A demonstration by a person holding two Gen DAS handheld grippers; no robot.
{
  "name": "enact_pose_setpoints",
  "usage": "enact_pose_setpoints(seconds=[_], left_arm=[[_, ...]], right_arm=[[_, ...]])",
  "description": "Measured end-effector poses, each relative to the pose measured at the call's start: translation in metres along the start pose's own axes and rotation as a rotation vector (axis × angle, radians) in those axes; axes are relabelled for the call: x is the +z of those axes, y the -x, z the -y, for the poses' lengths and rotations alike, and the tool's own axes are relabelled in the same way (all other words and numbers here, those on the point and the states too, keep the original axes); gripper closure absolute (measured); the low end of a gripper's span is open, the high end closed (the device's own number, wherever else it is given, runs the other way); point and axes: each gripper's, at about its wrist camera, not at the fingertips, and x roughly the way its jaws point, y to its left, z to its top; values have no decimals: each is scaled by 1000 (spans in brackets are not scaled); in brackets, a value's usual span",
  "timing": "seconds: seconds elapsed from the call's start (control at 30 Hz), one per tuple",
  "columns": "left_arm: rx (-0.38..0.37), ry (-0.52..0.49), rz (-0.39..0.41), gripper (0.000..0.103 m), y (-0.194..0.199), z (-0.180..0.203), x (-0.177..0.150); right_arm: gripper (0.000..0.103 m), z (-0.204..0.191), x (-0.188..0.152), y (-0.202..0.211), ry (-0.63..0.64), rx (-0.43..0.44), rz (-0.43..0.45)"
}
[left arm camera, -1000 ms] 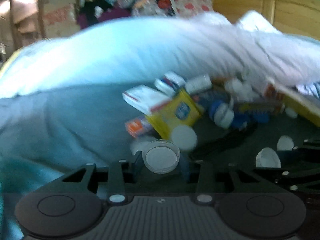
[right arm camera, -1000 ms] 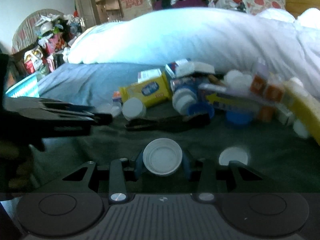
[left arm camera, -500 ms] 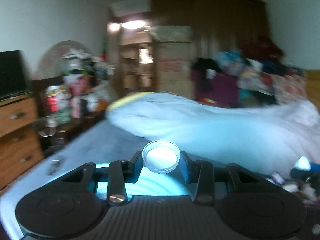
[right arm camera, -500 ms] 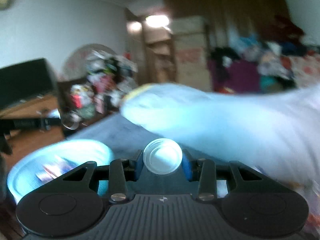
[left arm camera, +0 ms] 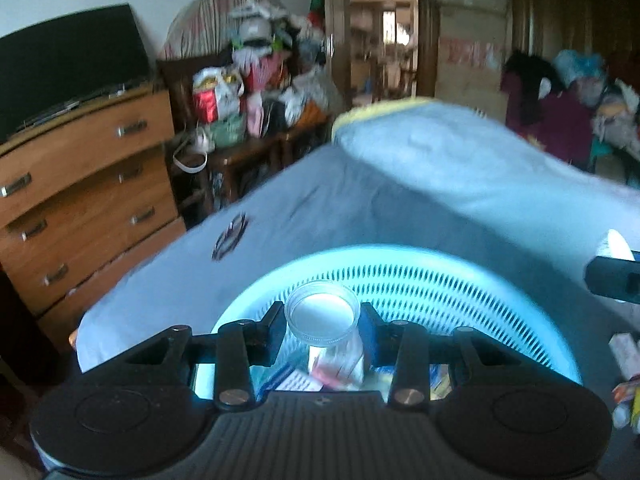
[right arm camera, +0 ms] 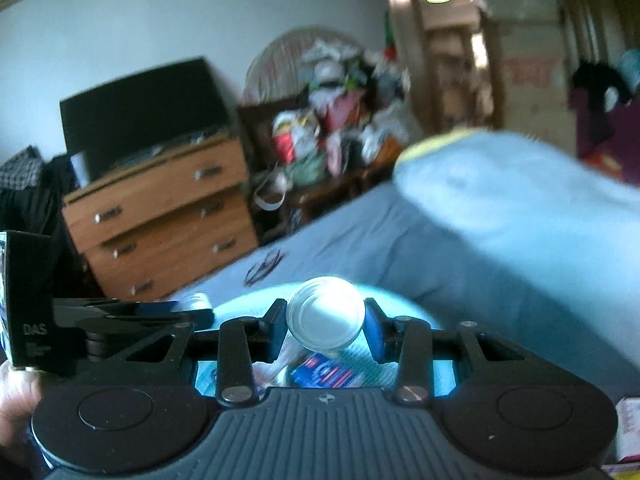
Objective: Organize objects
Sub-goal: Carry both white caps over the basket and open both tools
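My left gripper (left arm camera: 322, 322) is shut on a clear round lid (left arm camera: 322, 309) and hangs over a light blue slotted basket (left arm camera: 420, 280) on the bed. Boxes and packets (left arm camera: 336, 368) lie inside the basket. My right gripper (right arm camera: 325, 328) is shut on a white round cap (right arm camera: 326, 312) above the same basket (right arm camera: 404, 304), where a blue and red box (right arm camera: 326, 372) shows. In the right wrist view the left gripper (right arm camera: 176, 312) is close by on the left. In the left wrist view the right gripper (left arm camera: 612, 278) enters at the right edge.
A blue sheet (left arm camera: 320, 208) covers the bed, with a pale pillow (left arm camera: 460, 160) behind and a small dark item (left arm camera: 230, 236) lying on it. A wooden dresser (left arm camera: 80, 184) with a black screen (left arm camera: 68, 64) stands left. A cluttered side table (left arm camera: 256, 92) is beyond. A hand (right arm camera: 16, 384) shows at lower left.
Both grippers swung up and left, away from the pile of boxes and bottles, to above the blue basket. Each kept its lid.
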Motion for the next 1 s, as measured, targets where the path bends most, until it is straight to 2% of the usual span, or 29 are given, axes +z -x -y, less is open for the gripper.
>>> enact_pose_setpoints(seconds=[0.13, 0.33, 1.0], left_arm=[[-5, -6, -31, 62, -9, -5, -12], [-15, 3, -28, 61, -11, -3, -18], [-20, -12, -31, 61, -18, 5, -18]], right_arm=[[62, -14, -7, -17, -10, 15, -48], [62, -34, -12, -22, 6, 9, -59], [62, -30, -17, -20, 9, 2, -55]])
